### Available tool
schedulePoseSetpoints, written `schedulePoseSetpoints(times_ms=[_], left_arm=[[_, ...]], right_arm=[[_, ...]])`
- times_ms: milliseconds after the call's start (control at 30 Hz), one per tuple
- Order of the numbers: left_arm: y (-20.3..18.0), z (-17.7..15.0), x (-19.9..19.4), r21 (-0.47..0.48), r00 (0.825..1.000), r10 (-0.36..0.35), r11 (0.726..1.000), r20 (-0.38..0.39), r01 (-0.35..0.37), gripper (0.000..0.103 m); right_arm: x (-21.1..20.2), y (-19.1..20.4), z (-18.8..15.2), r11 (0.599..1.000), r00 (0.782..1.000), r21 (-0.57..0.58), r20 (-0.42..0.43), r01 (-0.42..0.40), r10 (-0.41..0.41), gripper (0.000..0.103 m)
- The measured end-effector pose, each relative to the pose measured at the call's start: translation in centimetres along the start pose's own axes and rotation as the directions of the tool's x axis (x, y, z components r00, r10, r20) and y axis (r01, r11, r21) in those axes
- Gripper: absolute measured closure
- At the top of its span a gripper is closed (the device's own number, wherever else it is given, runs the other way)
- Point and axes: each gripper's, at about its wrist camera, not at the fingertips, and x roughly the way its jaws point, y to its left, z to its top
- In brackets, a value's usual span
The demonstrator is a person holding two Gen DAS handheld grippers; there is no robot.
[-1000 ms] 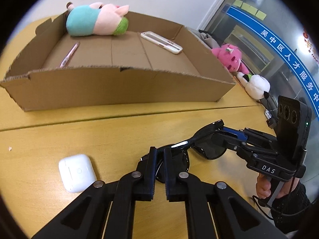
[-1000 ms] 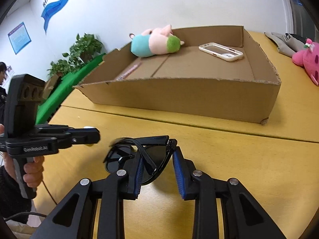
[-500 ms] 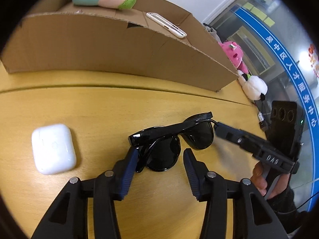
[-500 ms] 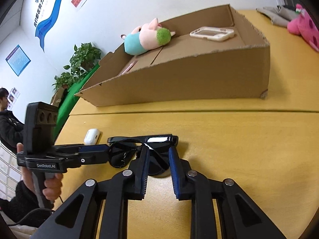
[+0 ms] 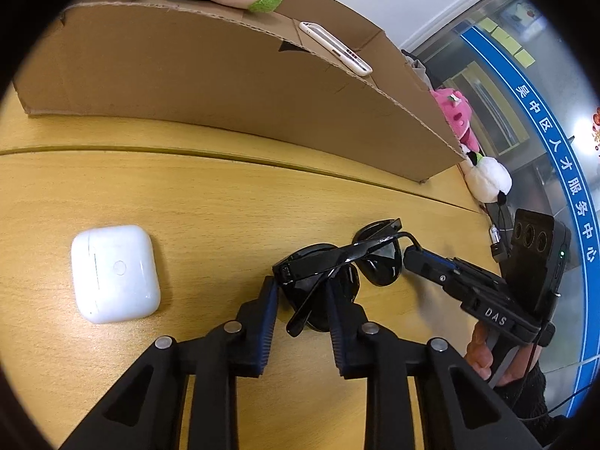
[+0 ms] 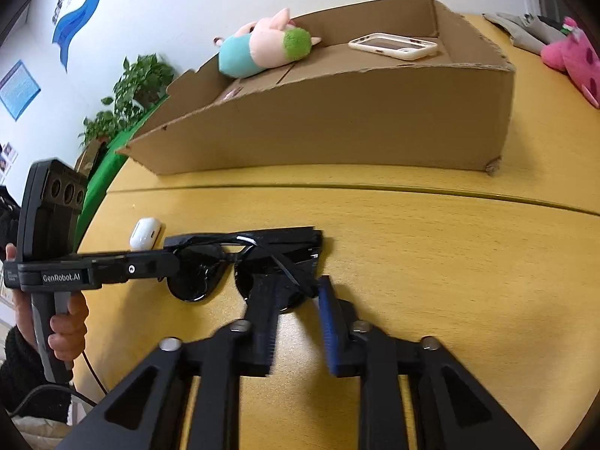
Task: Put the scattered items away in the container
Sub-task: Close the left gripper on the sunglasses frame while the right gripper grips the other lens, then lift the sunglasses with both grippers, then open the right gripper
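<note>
Black sunglasses (image 5: 337,262) lie on the wooden table in front of a brown cardboard box (image 5: 210,75). My left gripper (image 5: 302,292) is open with its fingers either side of one lens and a folded arm. My right gripper (image 6: 292,288) is open around the other end of the sunglasses (image 6: 240,258). A white earbud case (image 5: 114,272) lies to the left; it also shows in the right wrist view (image 6: 145,233). Inside the box (image 6: 337,123) are a plush toy (image 6: 262,47) and a phone (image 6: 393,45).
A pink plush (image 5: 457,116) and a white plush (image 5: 487,182) sit at the table's right edge beyond the box. Grey cloth (image 6: 525,30) lies near the pink plush (image 6: 573,60). A green plant (image 6: 131,93) stands off the table's left side.
Both grippers have dropped low toward the table. The left jaws opened from shut; the right jaws narrowed, then widened a little. The sunglasses have turned on the table, one arm now angled out.
</note>
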Motion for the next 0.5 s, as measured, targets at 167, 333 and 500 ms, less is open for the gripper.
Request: schedulePoseSetpoints(times_ms=[167,333,500], left_arm=[[0.2,-0.3,-0.3,0.003,0.999,-0.038,0.999,-0.002,0.038,0.081],[0.2,-0.1,-1.3,0.001,0.995,-0.094,0.996,0.017,0.094,0.082],[-0.6,0.7,-2.7,0.011,0.990,-0.136,0.991,0.045,0.135,0.084]], right_arm=[[-0.5,-0.4,0.0,0.999,0.999,0.011,0.010,-0.033,0.032,0.089],[-1.2,-0.6,0.3,0.998,0.998,0.020,0.033,-0.060,0.060,0.090],[-2.3,-0.2,0.9,0.996,0.994,0.013,0.071,-0.087,0.086,0.091]])
